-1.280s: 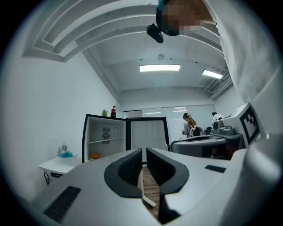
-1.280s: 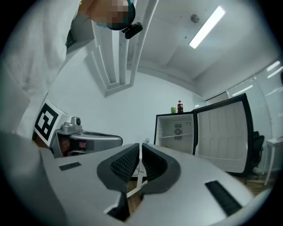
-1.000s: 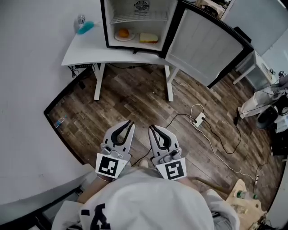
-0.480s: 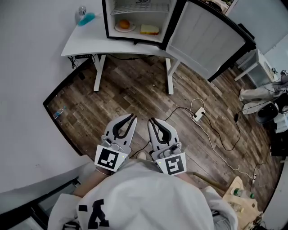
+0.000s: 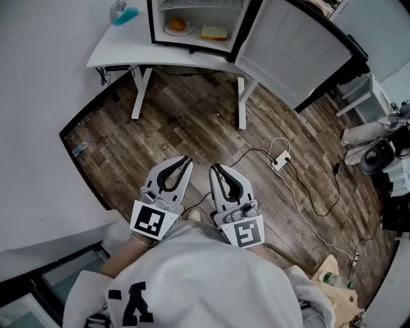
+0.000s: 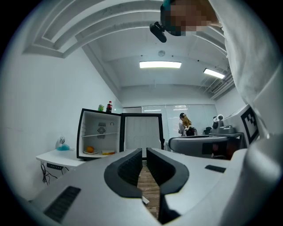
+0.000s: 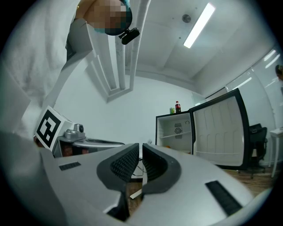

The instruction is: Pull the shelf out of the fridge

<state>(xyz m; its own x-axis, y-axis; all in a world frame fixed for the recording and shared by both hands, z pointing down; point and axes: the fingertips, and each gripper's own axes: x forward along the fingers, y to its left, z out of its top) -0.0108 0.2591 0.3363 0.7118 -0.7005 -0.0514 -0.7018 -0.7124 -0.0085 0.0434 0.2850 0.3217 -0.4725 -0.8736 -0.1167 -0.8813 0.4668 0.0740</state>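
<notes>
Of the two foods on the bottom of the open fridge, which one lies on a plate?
The round orange one, on the left. It sits on a white plate; the pale rectangular block to its right has no plate.

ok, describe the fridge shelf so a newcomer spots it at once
Start at the black mini fridge, door swung open, on the white desk. Its shelf is the thin pale rack spanning the cabinet about halfway up. Unlike the floor below, which carries an orange on a plate and a yellow block, it looks bare.
</notes>
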